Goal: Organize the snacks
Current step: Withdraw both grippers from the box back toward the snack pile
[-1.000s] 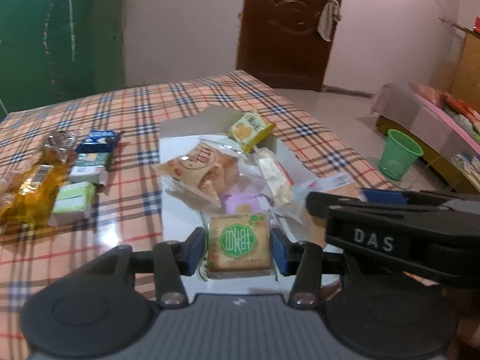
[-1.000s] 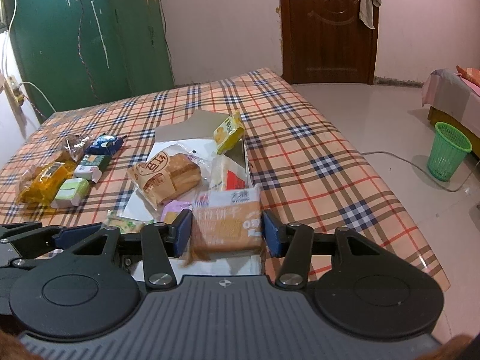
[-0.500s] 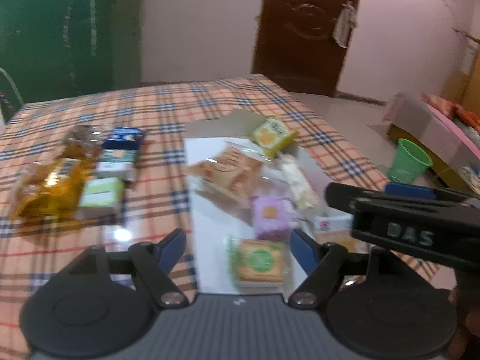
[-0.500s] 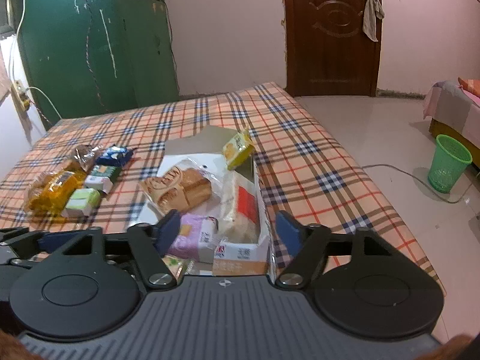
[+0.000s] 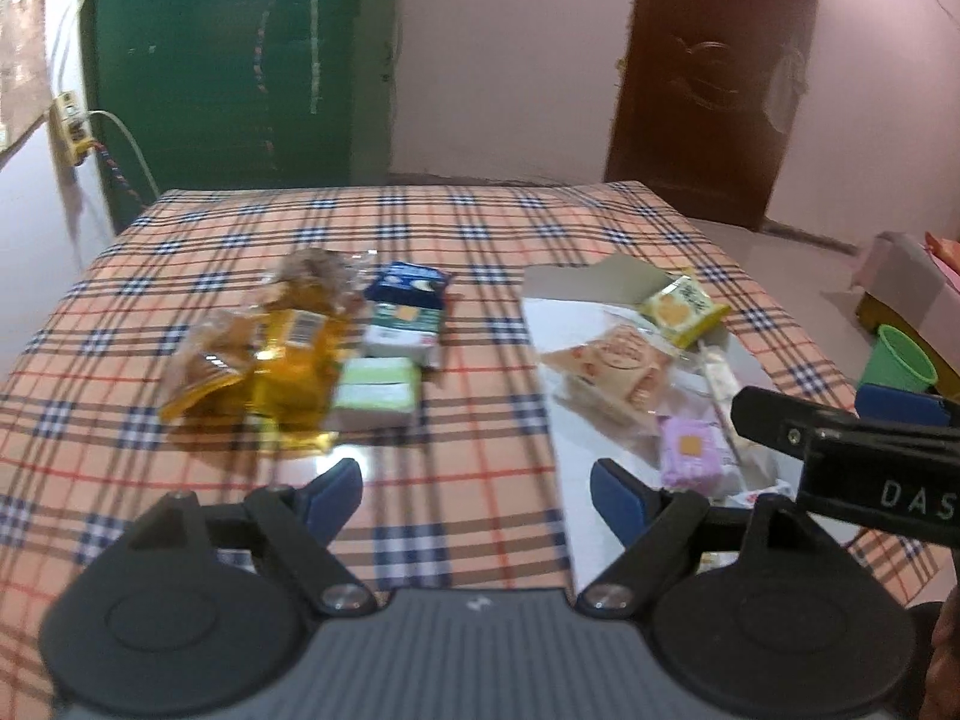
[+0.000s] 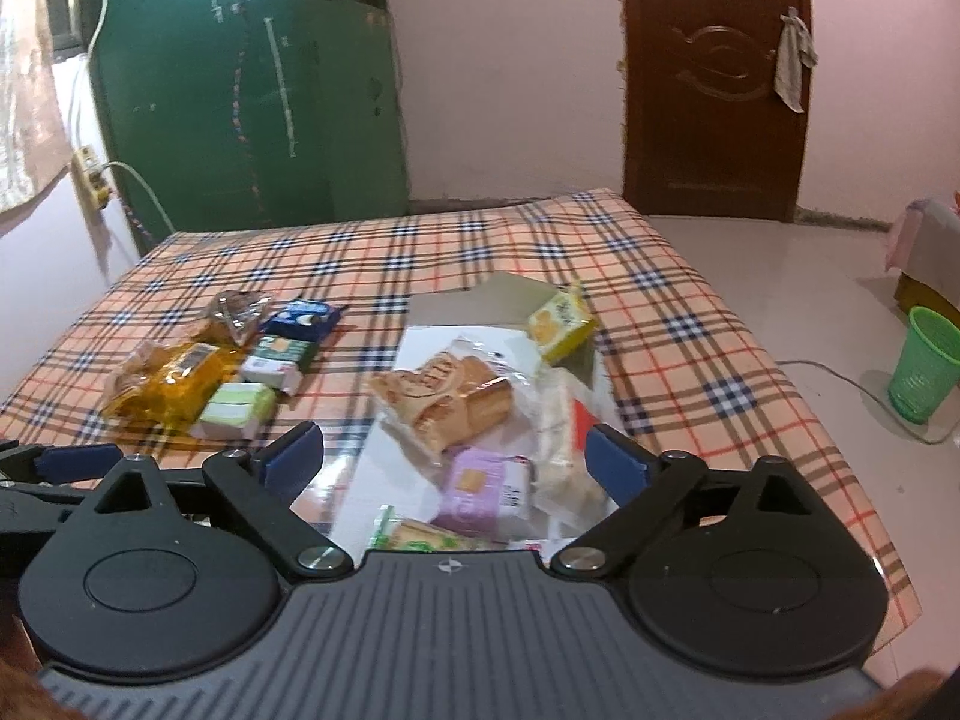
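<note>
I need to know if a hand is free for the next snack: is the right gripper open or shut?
Open. The right gripper has just been opening; its jaws stand wide apart, gripping nothing.
</note>
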A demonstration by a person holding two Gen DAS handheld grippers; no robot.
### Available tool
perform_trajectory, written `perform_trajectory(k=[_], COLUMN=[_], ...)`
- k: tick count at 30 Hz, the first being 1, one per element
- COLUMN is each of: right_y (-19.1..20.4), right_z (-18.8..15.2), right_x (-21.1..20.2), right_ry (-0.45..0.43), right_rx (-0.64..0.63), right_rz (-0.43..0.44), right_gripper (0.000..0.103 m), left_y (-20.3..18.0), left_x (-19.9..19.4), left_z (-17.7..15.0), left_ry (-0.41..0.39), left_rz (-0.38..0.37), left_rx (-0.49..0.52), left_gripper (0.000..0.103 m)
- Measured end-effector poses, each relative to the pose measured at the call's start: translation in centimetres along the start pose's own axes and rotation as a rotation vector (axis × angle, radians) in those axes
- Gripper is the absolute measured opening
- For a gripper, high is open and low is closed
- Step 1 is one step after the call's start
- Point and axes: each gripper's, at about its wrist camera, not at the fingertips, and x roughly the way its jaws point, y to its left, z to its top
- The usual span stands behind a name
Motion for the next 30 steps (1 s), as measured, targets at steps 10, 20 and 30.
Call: perform_trajectory(k=[10, 20, 30], right_y=[3.6, 7.0, 9.4], right_z=[0.5, 0.3, 0.5], right_x=[1.6, 3.3, 4.2], right_ry=[0.016, 0.037, 0.048], right_rx=[-0.046, -0.091, -0.117], right_rz=[0.055, 0.111, 0.152], right_gripper=[0.103, 0.103, 0.103], left_y=[3.4, 6.8, 9.2], left_x=[-0.9, -1.2, -1.1], left_z=[-0.2, -0.4, -0.1], left_ry=[-0.019, -0.030, -0.038], left_rz=[0.066, 0.127, 0.164], left_rx=[-0.042, -0.103, -0.143], left_gripper=[0.083, 0.083, 0.083])
